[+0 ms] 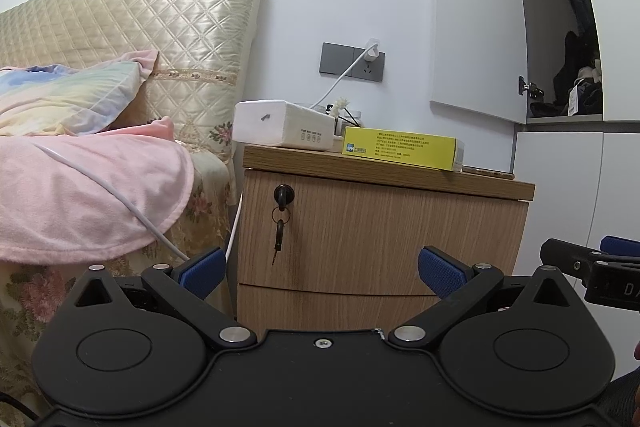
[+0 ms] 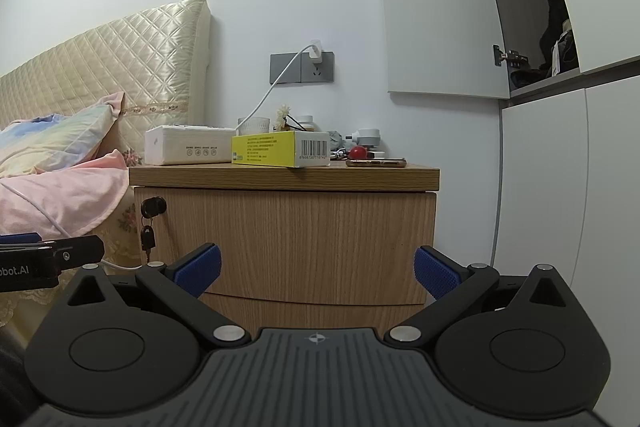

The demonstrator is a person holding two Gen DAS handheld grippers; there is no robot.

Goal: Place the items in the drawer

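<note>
left gripper (image 1: 322, 269) and right gripper (image 2: 318, 269) both face the nightstand (image 2: 286, 235), jaws spread wide, nothing held; top drawer (image 1: 380, 231) closed, key (image 1: 280, 237) hanging in its lock. yellow box (image 2: 280, 148) lies on the nightstand top between tissue pack (image 2: 188, 145) and phone (image 2: 376, 163).

Two grippers are in play, the left gripper (image 1: 322, 269) and the right gripper (image 2: 317, 269), each with two blue pads spread apart and nothing between them.

One wooden nightstand (image 2: 286, 177) stands mid-frame, with two drawer fronts showing: the upper drawer (image 2: 296, 243) and a lower drawer (image 2: 316, 313) at the bottom.

Two keys: one key in the lock (image 2: 154, 206) at the upper drawer's left, one hanging key (image 2: 148, 238) below it.

On top sit one white tissue pack (image 2: 188, 145), one yellow box (image 2: 280, 149), one phone (image 2: 376, 163) and one red ball (image 2: 358, 153).

One charger (image 2: 316, 51) is plugged into the wall plate.

On the left of the frame lie one pillow (image 1: 68, 95) and one pink blanket (image 1: 88, 195).
</note>
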